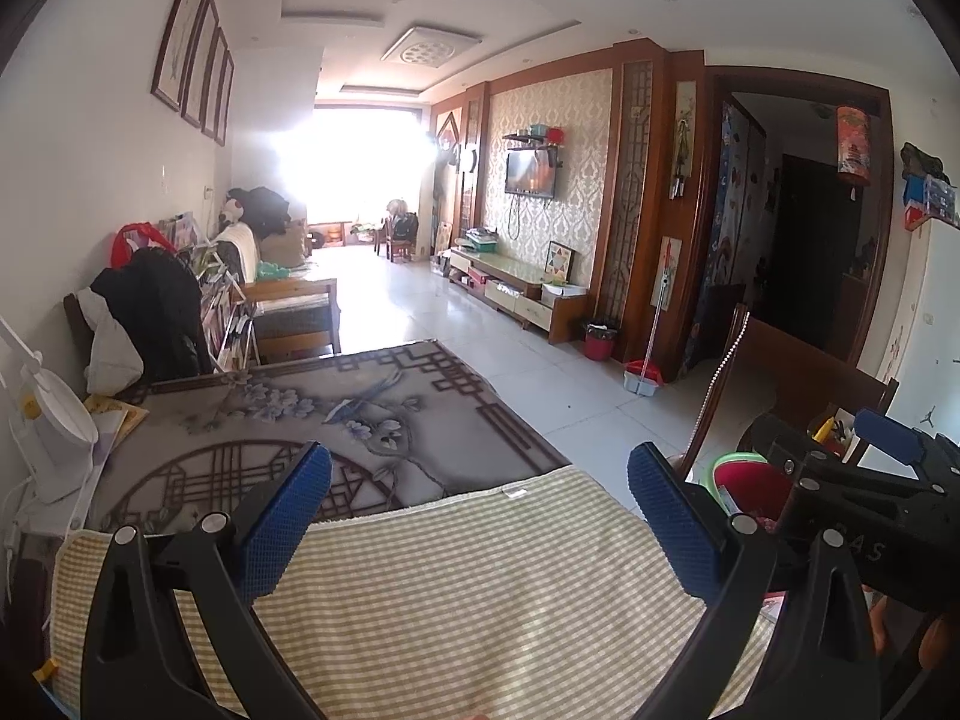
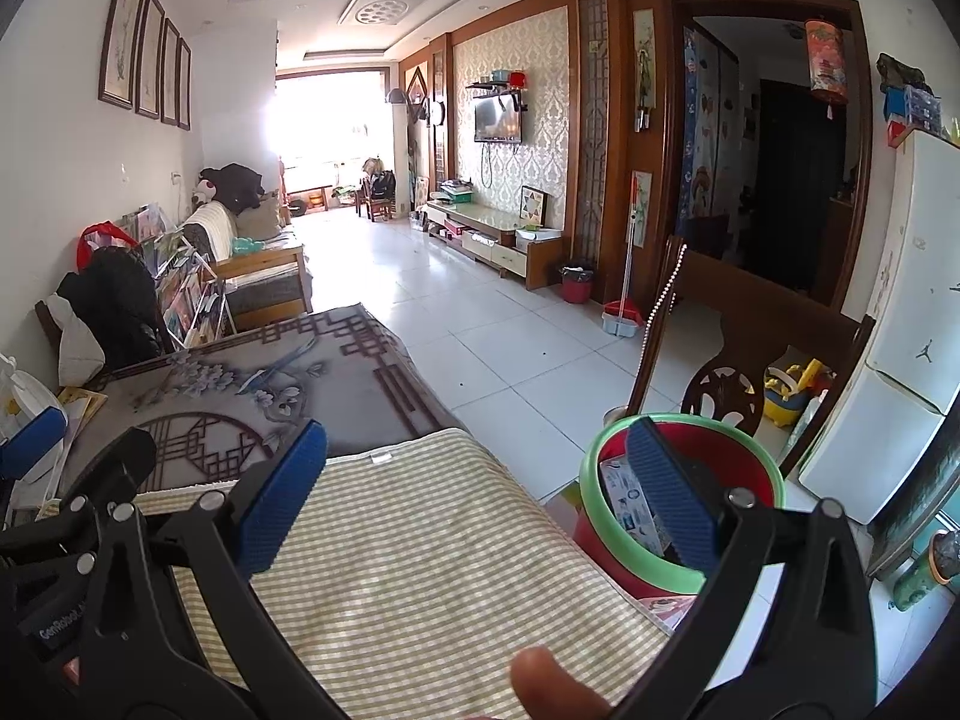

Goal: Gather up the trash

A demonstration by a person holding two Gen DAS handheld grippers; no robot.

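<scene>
— Two things readable? "GenRobot" is partly legible on the left hand-held gripper (image 2: 36,450), seen from the right wrist view.
— And the bucket?
— Red bucket (image 2: 624,564) with a green rim stands on the floor beside the surface (image 2: 372,384); a printed carton (image 2: 630,498) sits inside.
— Grippers?
— Left spread wide, empty; right hand-held gripper (image 2: 474,492) likewise released.

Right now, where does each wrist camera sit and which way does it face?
Left wrist: over the checked cloth, facing down the living room; own open blue fingers show, right gripper beside.
Right wrist: same heading, farther right, above the red bin; own open fingers and a fingertip show.
Shared: cloth, bin, TV.
</scene>
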